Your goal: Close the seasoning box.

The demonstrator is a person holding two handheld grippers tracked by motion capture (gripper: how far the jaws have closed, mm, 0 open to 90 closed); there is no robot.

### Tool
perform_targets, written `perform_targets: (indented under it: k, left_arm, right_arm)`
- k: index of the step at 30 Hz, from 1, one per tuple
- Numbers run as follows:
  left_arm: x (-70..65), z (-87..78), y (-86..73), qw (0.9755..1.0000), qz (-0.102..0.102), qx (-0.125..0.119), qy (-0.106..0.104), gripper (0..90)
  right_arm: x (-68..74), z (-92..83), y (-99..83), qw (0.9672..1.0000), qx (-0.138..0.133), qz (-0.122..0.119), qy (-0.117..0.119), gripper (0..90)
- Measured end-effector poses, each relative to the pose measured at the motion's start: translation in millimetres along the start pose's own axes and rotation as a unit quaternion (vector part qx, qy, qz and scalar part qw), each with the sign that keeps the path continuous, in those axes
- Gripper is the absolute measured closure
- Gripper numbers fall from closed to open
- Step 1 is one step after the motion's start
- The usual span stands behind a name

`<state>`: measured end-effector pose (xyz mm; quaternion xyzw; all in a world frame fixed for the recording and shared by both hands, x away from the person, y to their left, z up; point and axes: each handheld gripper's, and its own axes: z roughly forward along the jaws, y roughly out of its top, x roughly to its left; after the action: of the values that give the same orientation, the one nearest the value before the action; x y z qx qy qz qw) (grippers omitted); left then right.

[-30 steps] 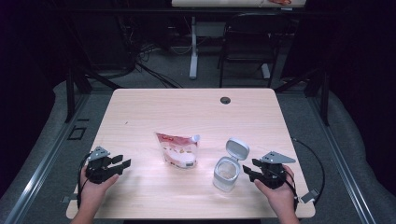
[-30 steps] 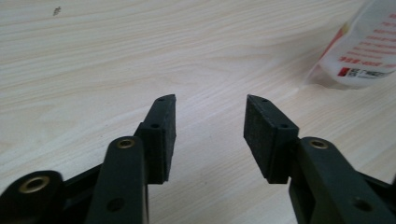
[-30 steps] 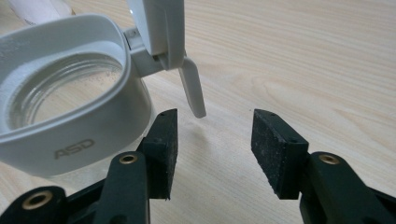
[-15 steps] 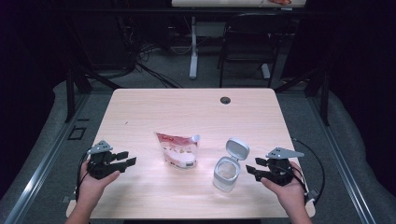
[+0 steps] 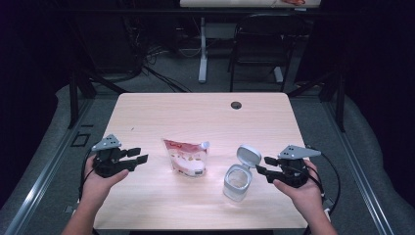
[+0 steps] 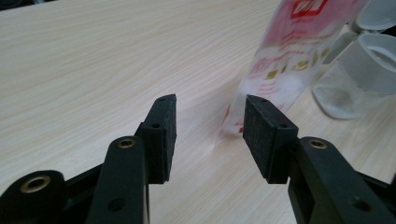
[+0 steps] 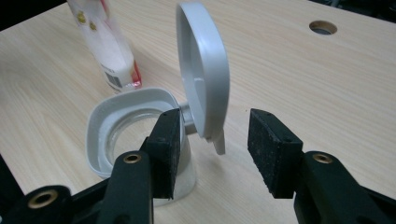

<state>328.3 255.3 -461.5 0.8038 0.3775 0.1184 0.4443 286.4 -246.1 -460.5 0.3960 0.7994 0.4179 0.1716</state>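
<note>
A red-and-white pouch (image 5: 186, 159) with a white cap stands at the table's middle. To its right is a clear jar (image 5: 238, 178) whose grey flip lid (image 5: 248, 155) stands open. My left gripper (image 5: 139, 155) hovers left of the pouch, pointing at it. Its jaws are open with nothing between them and have just been closing a little. My right gripper (image 5: 262, 165) hovers just right of the jar, also open and empty, its jaws having just narrowed too. The left gripper view has the gripper (image 6: 210, 126), pouch (image 6: 299, 51) and jar (image 6: 359, 74). Ahead of the right gripper (image 7: 215, 140) are the lid (image 7: 203, 70) and jar (image 7: 121, 126).
The wooden table (image 5: 195, 117) has a round cable hole (image 5: 236, 105) near its far edge. Beyond the table stand a chair (image 5: 259, 44) and desk legs on a dark floor. Cables trail from both grippers off the table's sides.
Both hands have lifted their grippers up off the table. The left one has also shifted slightly toward the pouch. Pouch and jar have not moved.
</note>
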Motion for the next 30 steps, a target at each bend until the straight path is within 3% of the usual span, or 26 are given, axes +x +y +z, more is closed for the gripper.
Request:
perform_targets:
  k: [6,18,30]
  left_arm:
    - [-6.0,-1.8,16.6,0.9996,0.016,0.003,-0.022,52.8]
    - [-8.7,0.8,28.6,0.9992,0.024,0.015,-0.029,52.5]
    - [-12.0,9.1,38.2,0.9986,0.032,0.021,-0.036,54.4]
  right_arm:
    - [10.6,-5.6,21.5,0.9996,0.0,-0.028,0.006,53.6]
    - [24.4,-10.7,48.3,0.9976,0.001,-0.069,0.004,54.9]
    - [31.0,1.7,59.2,0.9968,0.01,-0.076,0.024,57.6]
